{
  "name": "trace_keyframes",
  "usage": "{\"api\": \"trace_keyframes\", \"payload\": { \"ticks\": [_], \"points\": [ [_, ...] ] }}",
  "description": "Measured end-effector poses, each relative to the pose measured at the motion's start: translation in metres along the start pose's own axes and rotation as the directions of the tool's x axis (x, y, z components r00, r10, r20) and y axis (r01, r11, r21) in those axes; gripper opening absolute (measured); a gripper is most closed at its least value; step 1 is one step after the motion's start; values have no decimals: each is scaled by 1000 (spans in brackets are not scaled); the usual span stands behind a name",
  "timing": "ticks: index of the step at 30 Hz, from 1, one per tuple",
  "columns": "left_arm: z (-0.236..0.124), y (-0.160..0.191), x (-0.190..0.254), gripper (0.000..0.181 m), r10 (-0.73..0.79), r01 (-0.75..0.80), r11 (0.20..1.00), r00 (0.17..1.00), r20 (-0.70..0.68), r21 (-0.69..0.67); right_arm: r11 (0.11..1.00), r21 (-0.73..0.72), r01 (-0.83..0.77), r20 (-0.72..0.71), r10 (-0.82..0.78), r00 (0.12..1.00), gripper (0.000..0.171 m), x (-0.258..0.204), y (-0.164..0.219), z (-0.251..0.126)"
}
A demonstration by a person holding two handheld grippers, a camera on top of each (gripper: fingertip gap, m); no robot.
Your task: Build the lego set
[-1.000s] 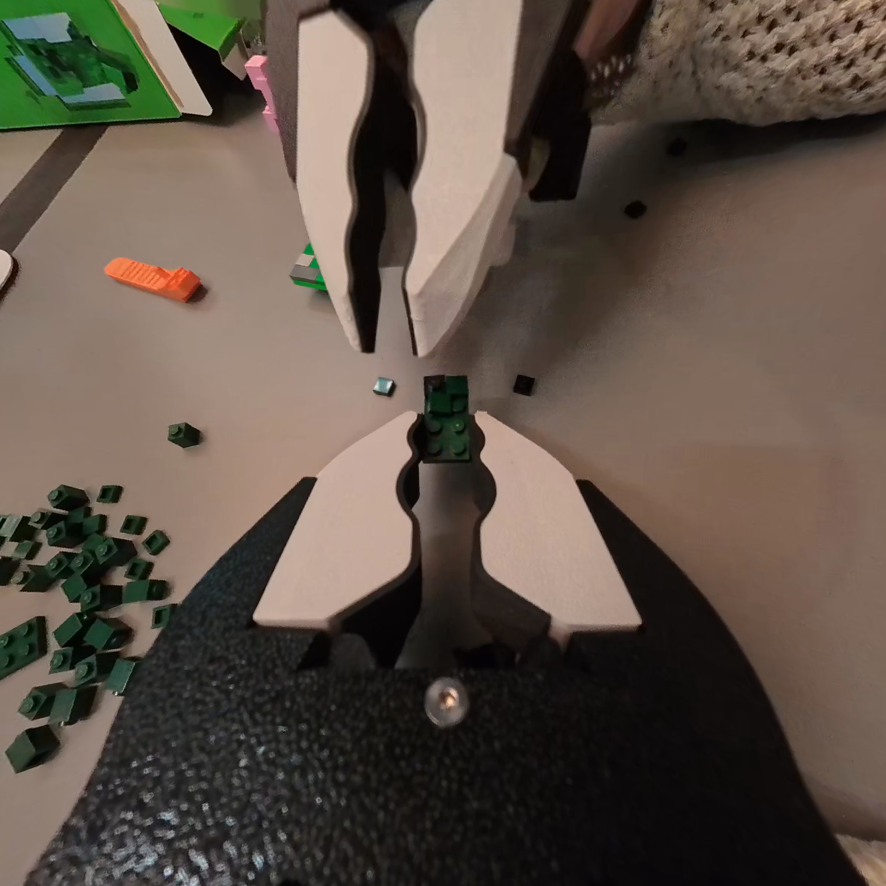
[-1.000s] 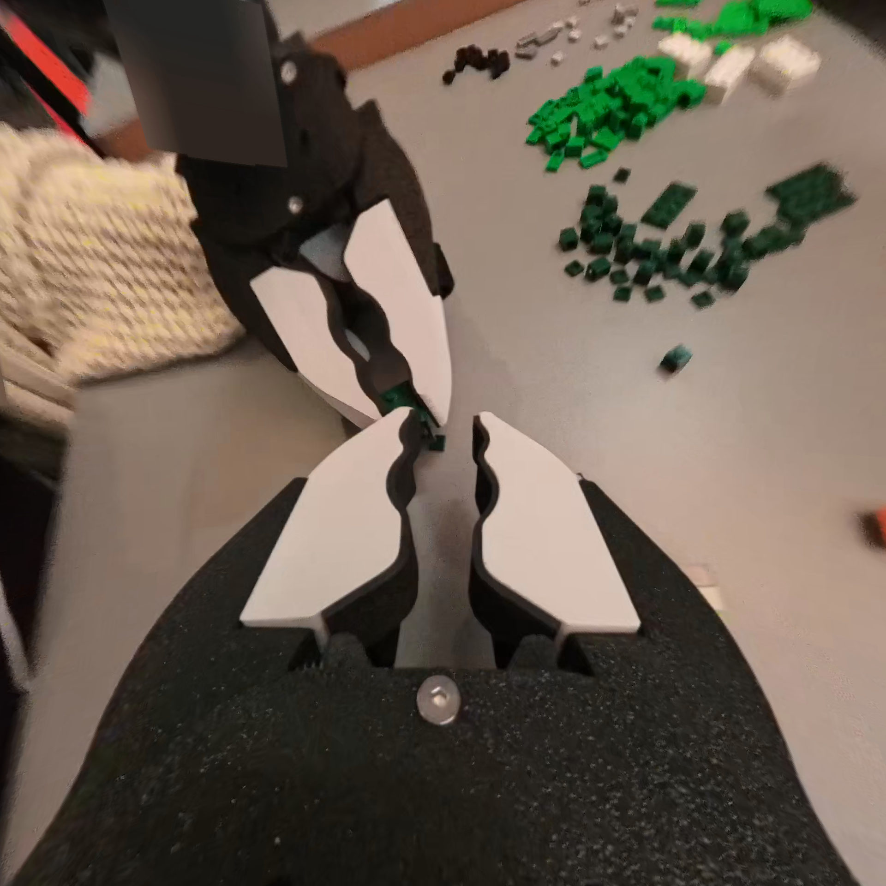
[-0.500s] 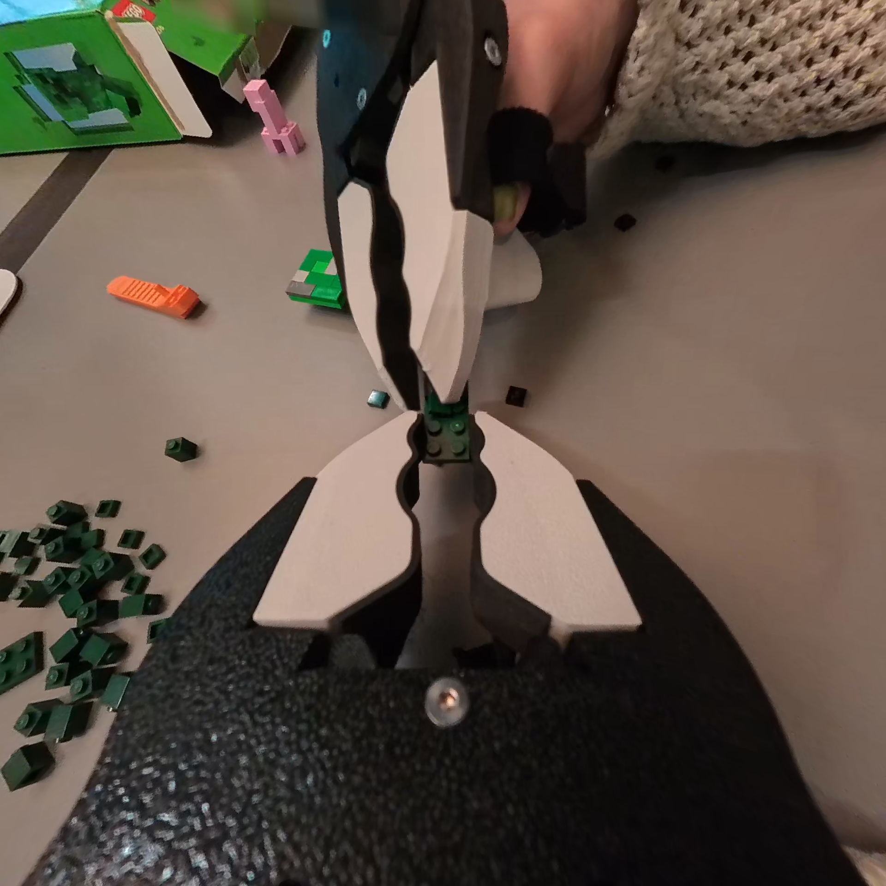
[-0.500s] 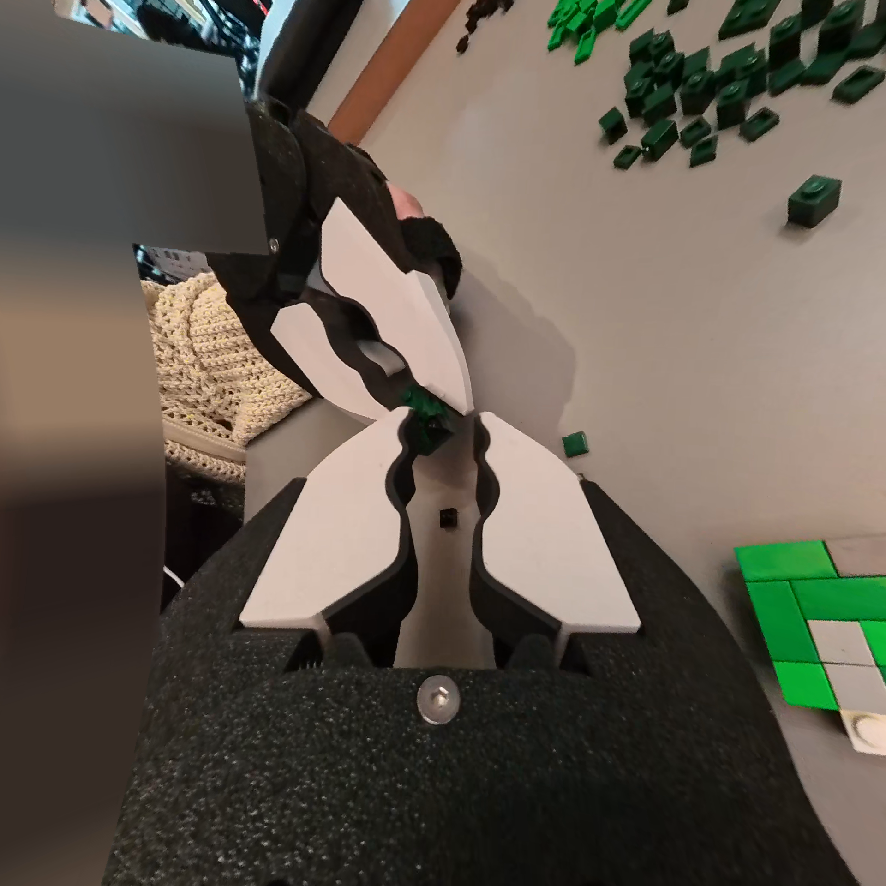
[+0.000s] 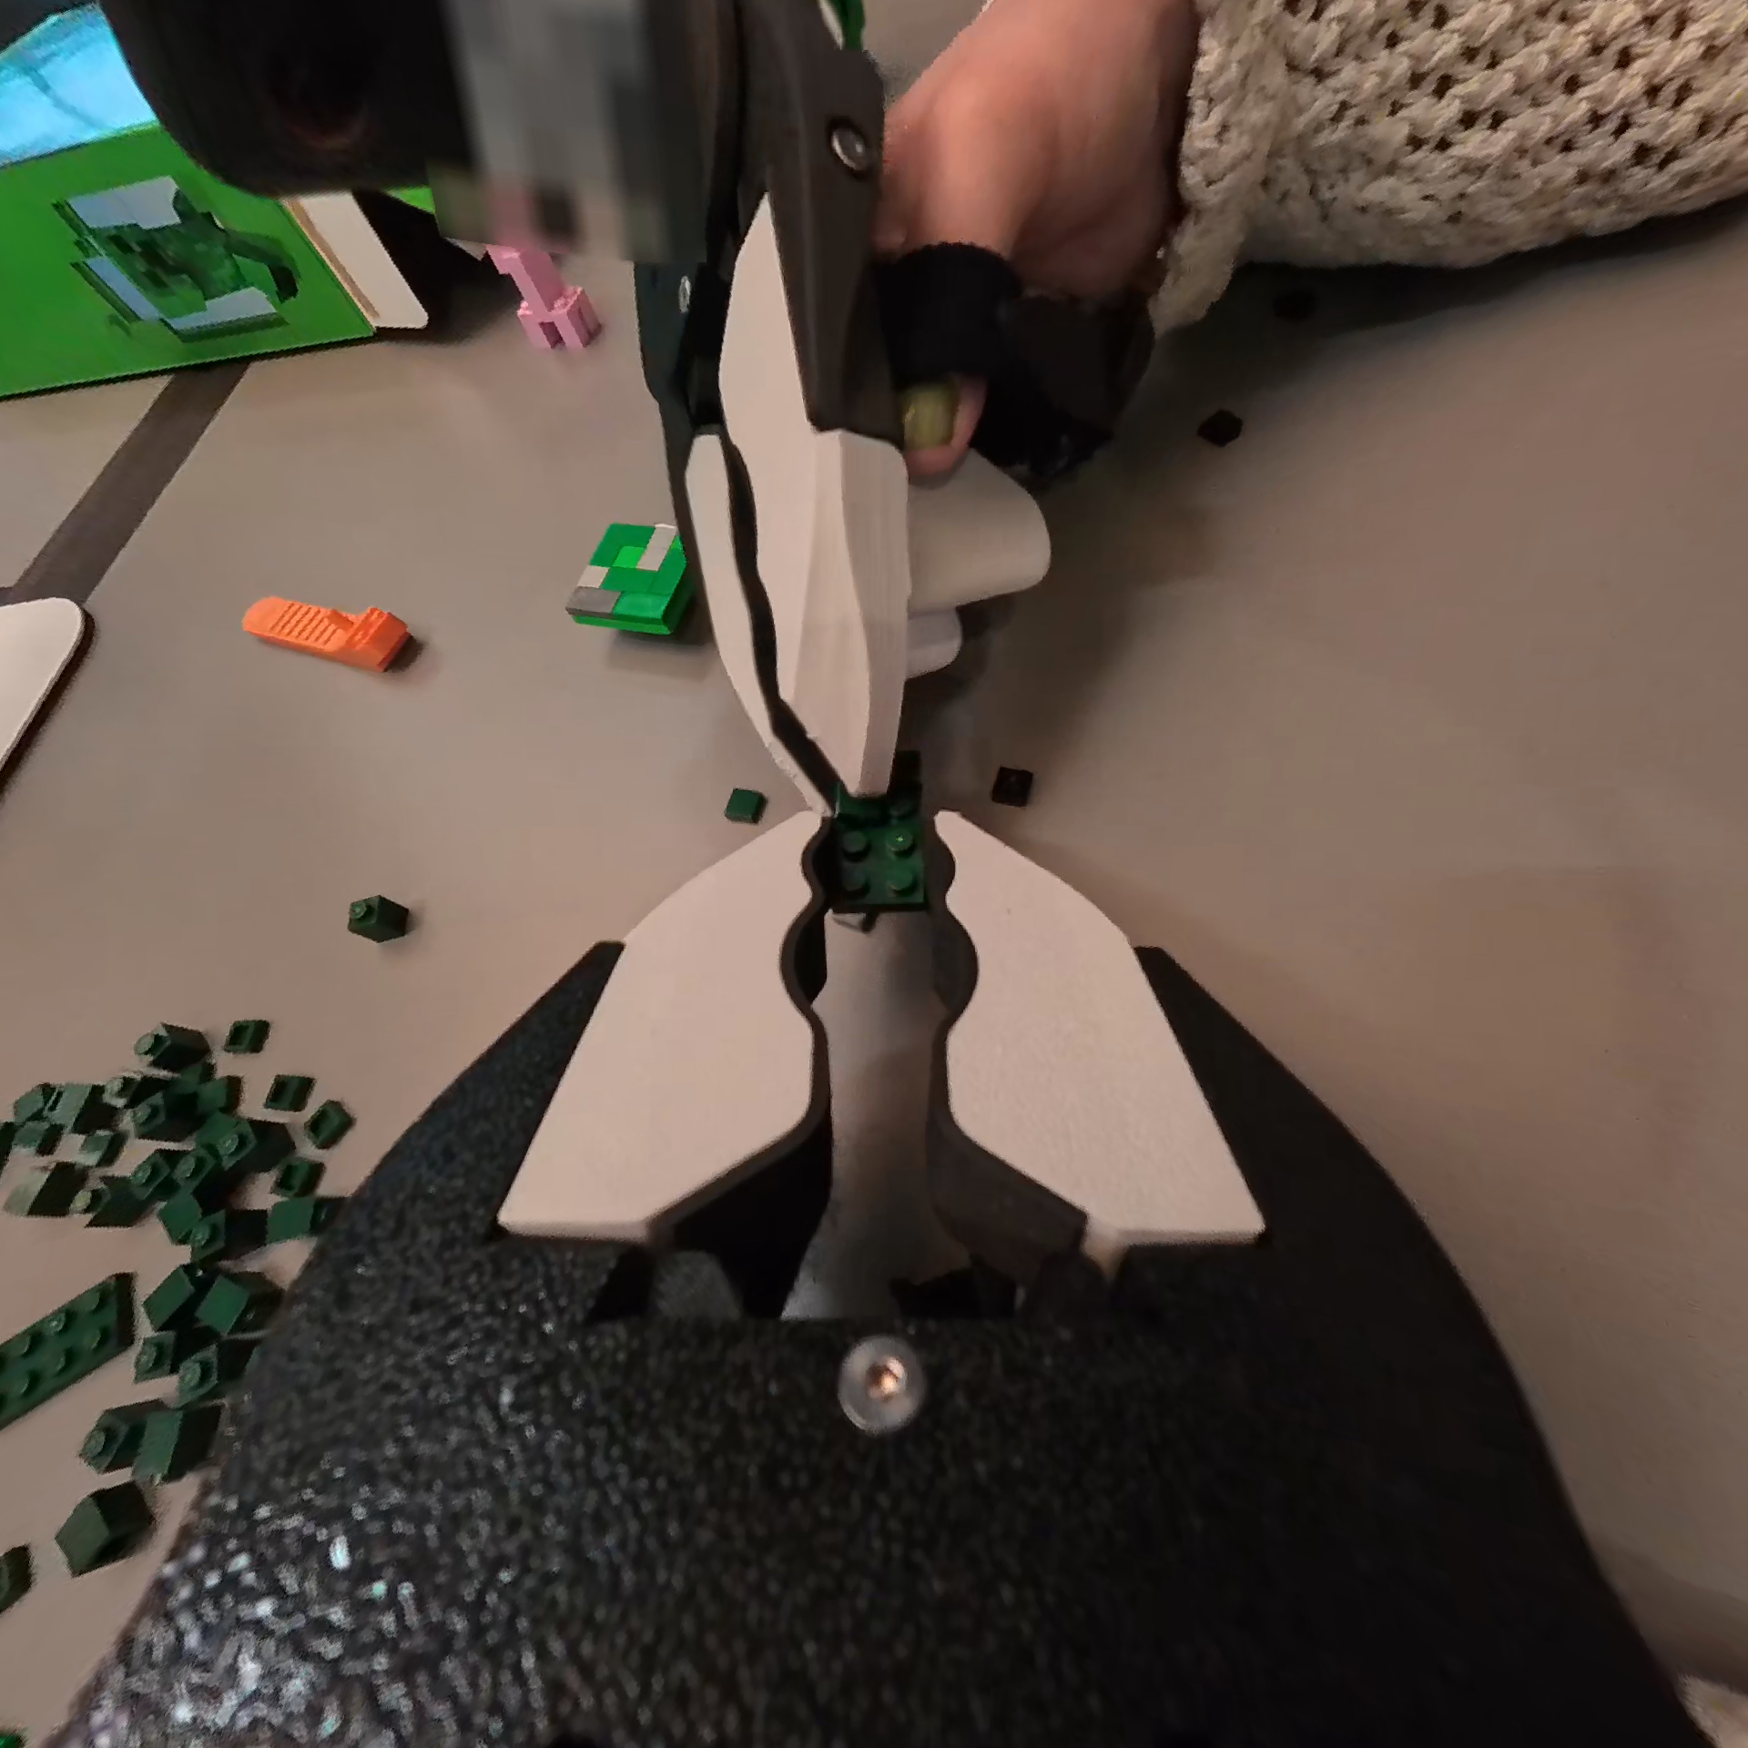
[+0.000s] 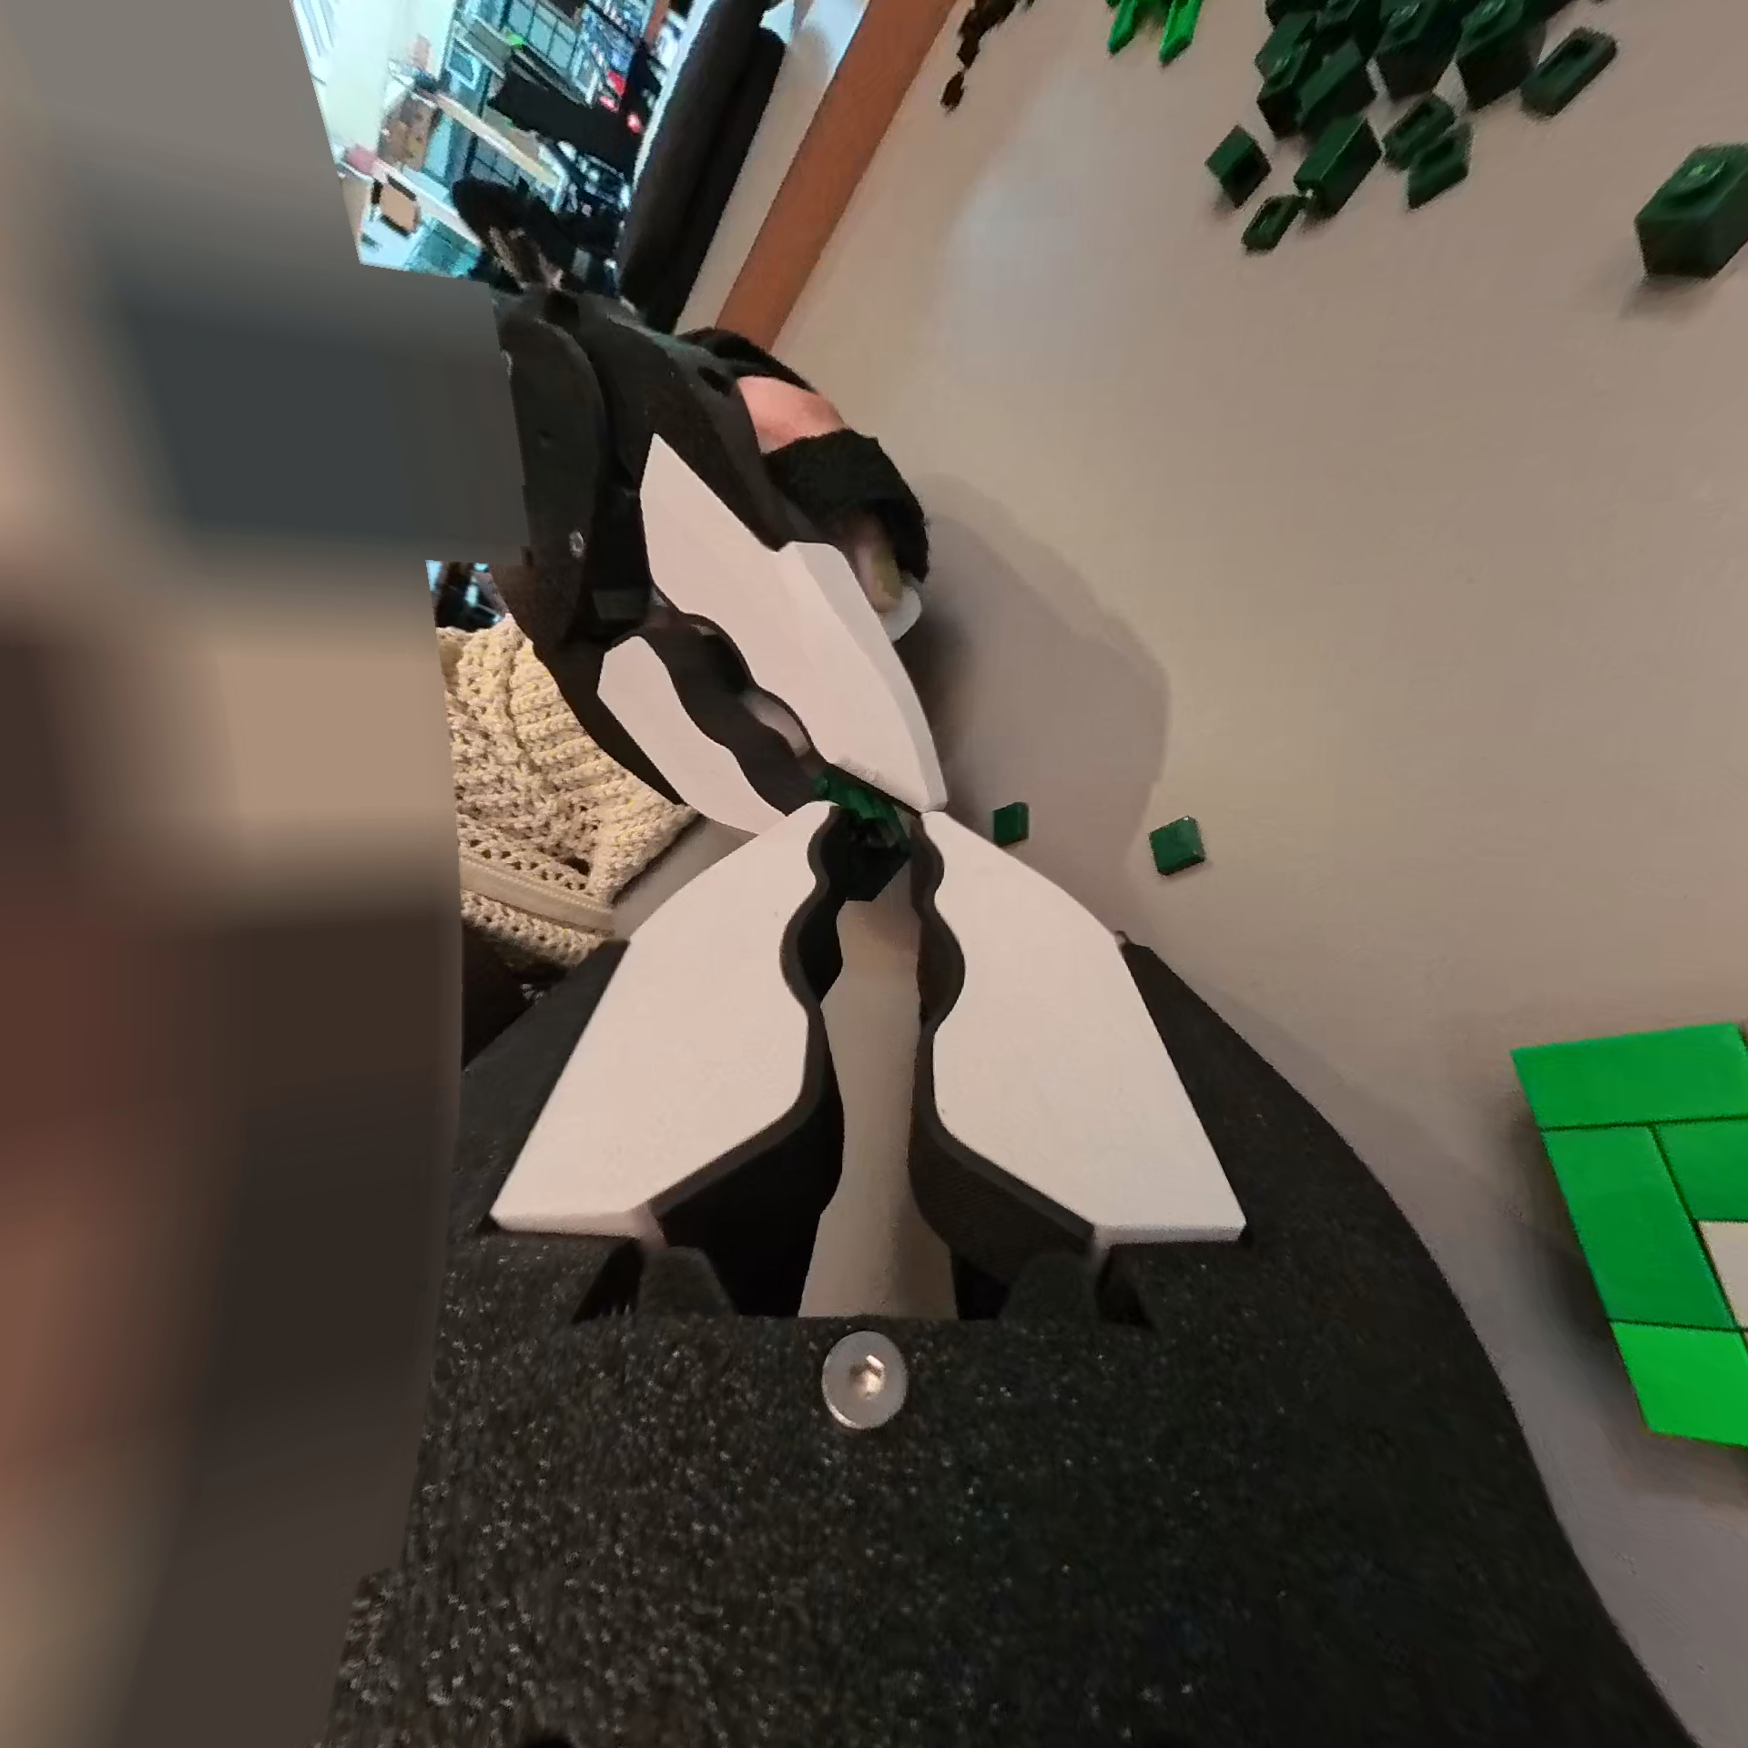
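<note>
Grey table (image 5: pixel 1324 851); dark strip (image 5: pixel 113 473) across its far left; white board (image 5: pixel 28 662) at left edge; wooden edging (image 6: pixel 813 161); cluttered room (image 6: pixel 492 123) beyond.

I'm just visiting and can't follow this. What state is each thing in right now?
Left gripper: shut on dark green lego piece.
Right gripper: shut, tips on the piece's far end.
Orange separator tool: lying flat, untouched.
Green-and-grey lego block: assembled, resting on table.
Dark green bricks: loose pile.
</note>
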State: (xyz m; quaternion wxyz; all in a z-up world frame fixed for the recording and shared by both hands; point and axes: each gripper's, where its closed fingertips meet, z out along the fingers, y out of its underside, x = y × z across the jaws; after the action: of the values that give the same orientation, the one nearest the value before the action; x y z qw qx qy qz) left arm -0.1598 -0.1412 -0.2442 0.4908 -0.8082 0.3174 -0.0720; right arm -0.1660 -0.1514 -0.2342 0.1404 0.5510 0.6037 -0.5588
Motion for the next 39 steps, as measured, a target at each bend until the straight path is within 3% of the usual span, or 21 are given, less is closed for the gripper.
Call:
{"api": "trace_keyframes", "payload": {
  "ticks": [7,11,15,20,25,39],
  "points": [
    [1,1,2,17,68,-68,998,997,21,-15,1000,-22,20,-12,-21,1000,10,-1,3,-1],
    [0,-7,-2,18,28,-30,999,999,45,39,1000,14,-5,39,5,999,10,-4,-3,-6],
    [-2,-3,-11,34,19,-20,1000,996,91,12,999,38,-19,57,17,998,9,-4,-6,-9],
    [-3,-3,-9,18,72,-73,997,992,100,8,999,34,-19,55,17,998,9,-3,-6,-13],
    [-4,-9,-6,23,67,-71,997,995,79,43,1000,6,-2,29,2,1000,9,0,-1,-13],
    [-2,-5,-2,16,168,-167,986,981,96,-16,999,-29,27,14,-27,1000,9,-1,3,-13]
  ]
}}
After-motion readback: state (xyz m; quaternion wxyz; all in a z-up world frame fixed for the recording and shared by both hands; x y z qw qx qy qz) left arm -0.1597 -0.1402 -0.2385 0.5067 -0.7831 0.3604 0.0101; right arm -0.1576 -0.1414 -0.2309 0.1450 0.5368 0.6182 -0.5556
